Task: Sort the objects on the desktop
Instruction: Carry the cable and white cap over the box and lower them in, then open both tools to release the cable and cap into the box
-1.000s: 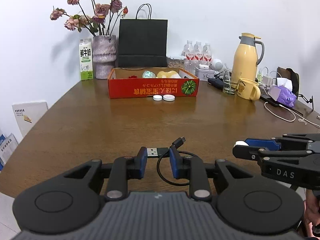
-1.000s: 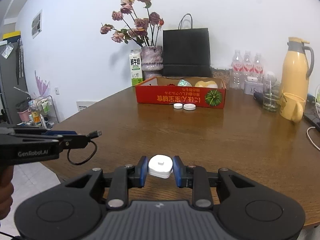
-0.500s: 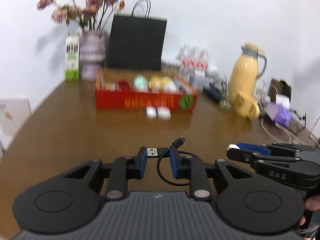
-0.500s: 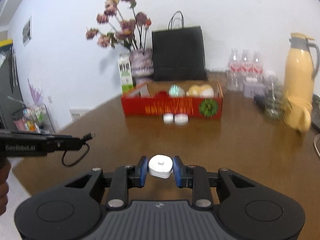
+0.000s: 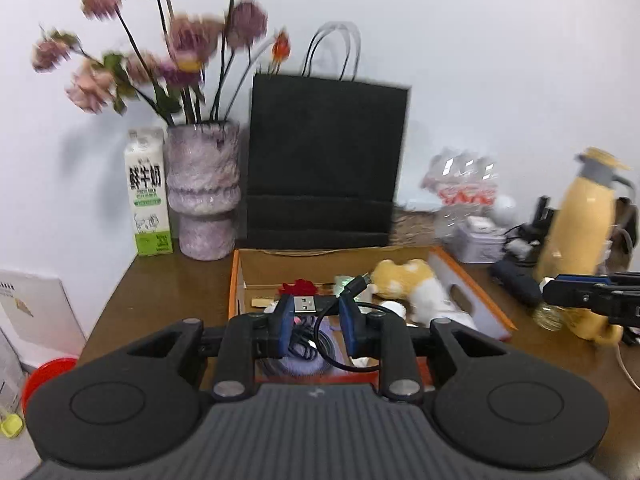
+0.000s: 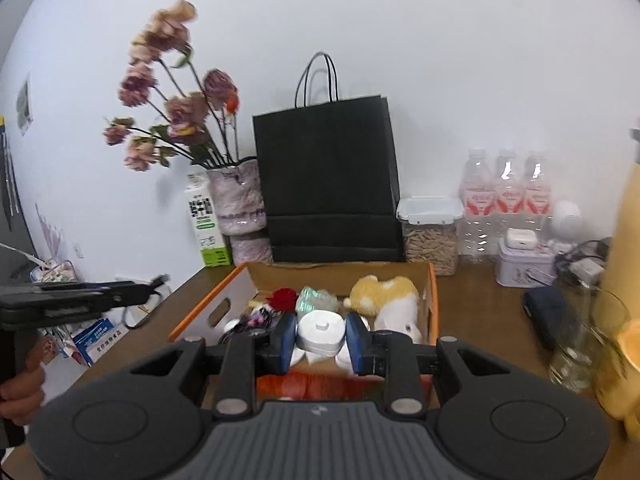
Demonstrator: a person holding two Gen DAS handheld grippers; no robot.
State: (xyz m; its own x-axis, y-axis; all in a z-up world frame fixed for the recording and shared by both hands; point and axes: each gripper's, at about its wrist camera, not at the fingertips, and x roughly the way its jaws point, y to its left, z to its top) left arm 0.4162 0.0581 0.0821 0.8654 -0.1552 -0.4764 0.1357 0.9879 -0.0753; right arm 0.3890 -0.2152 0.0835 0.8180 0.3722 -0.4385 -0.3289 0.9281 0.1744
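Left wrist view: a black USB cable (image 5: 316,304) is being gripped by the left tongs (image 5: 316,322), its metal plug pinched between the blue pads and its loop hanging below them. The cable is being held over the near end of the orange cardboard box (image 5: 472,284), which is sitting on the brown bench (image 5: 160,280). A plush toy (image 5: 408,284) is lying in the box just ahead and to the right of the tongs. The right tongs (image 5: 546,286) are being seen far to the right.

Right wrist view: a white round charger (image 6: 321,330) is being clamped by the right tongs (image 6: 321,338) over the box (image 6: 431,292). The plush toy (image 6: 390,296) is lying just ahead. The left tongs (image 6: 150,290) are being held well to the left, cable end protruding.
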